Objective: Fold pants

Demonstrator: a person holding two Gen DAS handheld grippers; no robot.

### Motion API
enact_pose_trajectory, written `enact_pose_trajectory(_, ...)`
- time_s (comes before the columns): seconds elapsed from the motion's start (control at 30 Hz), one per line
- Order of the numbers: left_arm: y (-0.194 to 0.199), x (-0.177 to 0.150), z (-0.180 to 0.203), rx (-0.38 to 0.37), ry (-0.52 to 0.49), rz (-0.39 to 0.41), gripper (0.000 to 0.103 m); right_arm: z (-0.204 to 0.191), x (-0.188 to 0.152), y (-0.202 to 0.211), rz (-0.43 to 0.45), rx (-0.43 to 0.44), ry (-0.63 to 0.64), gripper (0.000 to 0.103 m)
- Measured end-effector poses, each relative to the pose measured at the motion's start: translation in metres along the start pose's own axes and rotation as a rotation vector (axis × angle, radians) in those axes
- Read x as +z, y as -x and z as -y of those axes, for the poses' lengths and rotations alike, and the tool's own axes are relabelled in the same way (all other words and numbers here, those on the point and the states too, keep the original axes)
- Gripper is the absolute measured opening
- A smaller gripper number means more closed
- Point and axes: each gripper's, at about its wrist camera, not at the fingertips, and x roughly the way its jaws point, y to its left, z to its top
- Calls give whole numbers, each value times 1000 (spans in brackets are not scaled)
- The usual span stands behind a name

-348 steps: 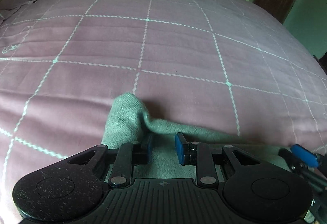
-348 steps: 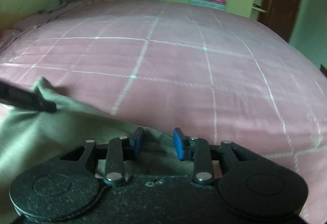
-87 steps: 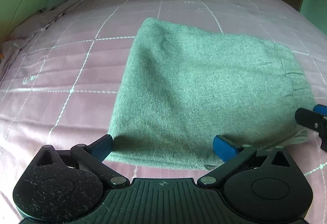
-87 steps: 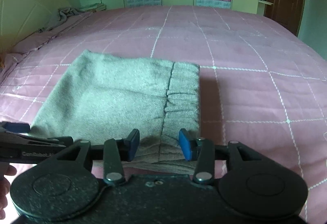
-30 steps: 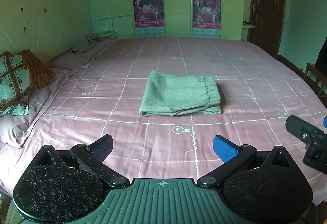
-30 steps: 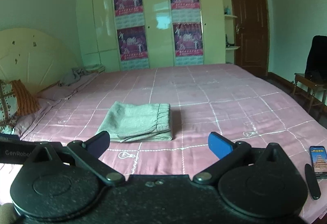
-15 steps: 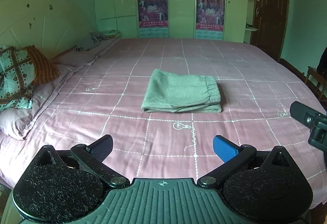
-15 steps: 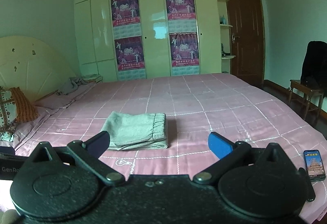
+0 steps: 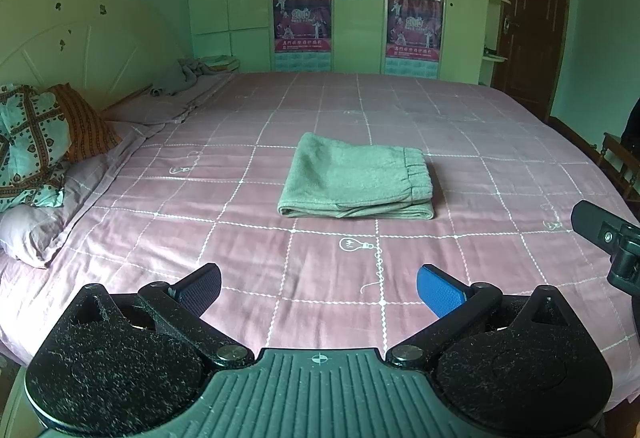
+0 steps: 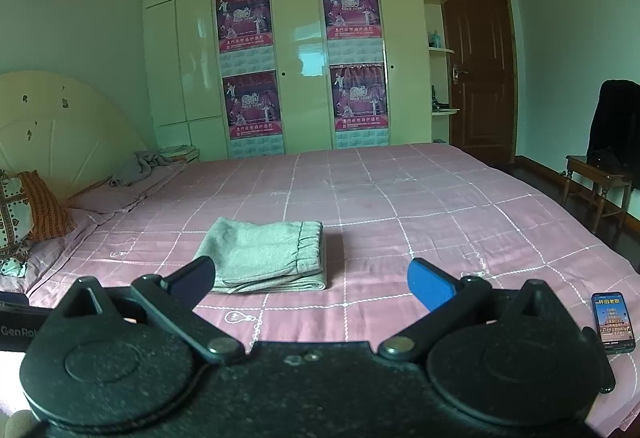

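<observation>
left tongs [image 9: 318, 288] spread wide, right tongs [image 10: 310, 284] likewise

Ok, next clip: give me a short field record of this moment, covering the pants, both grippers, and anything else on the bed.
pants: folded into a compact stack, flat on the bed, waistband at right
left gripper: open, empty, clear of the pants
right gripper: open, empty, clear of the pants
phone: on the bed's near right edge, screen lit
pillows: by the headboard

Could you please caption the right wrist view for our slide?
Folded grey pants lie on the pink bed; open right tongs held back, phone nearby.
</observation>
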Motion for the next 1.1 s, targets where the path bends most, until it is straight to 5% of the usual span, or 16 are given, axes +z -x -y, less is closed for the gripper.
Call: enact_pose_trajectory(1.1, -14, 2, 6, -3, -20, -23, 103, 5, -2, -9, -38, 0, 3, 103)
